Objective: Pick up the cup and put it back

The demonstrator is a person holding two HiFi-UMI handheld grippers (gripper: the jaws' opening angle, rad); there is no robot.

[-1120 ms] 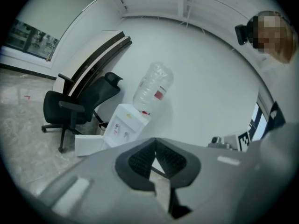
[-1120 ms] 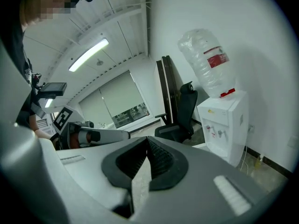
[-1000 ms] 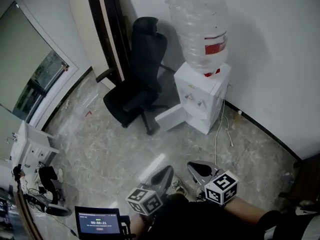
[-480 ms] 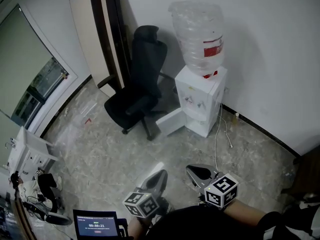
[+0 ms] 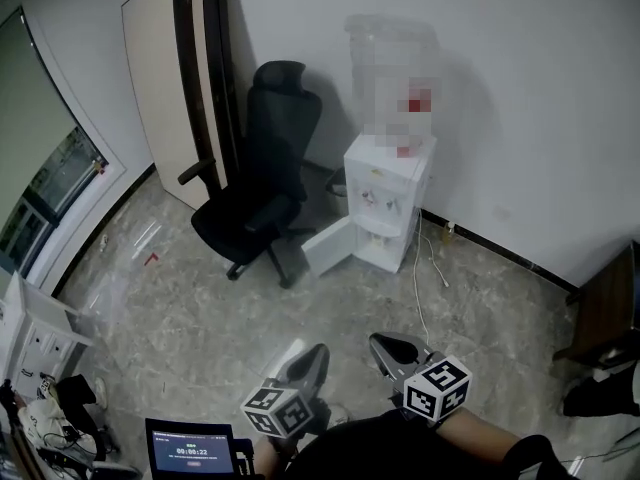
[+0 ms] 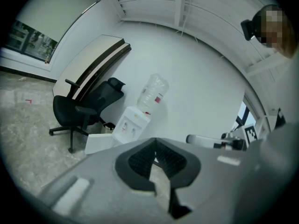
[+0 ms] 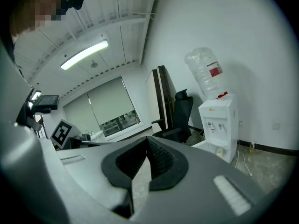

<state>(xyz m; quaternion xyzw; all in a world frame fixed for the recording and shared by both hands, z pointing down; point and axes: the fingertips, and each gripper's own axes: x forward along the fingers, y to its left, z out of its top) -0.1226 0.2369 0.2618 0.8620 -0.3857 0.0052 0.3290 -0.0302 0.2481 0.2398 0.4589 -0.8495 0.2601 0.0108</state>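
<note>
Grey speckled floor (image 5: 200,318) runs to a black swivel chair (image 5: 262,183) and white water dispenser (image 5: 385,203), now higher in frame, while the left gripper (image 5: 316,354) and right gripper (image 5: 380,344) stay closed and empty; the cup, perhaps at the dispenser, is unseen, so pickup waits.

The left gripper (image 6: 155,146) fills 6 o'clock, its jaws pressed together with nothing between them. Just above centre a white water dispenser (image 6: 130,127) carries an upturned bottle (image 6: 153,92). A black office chair (image 6: 74,112) stands at 9 o'clock, and the right gripper (image 6: 196,139) is at 3 o'clock.
</note>
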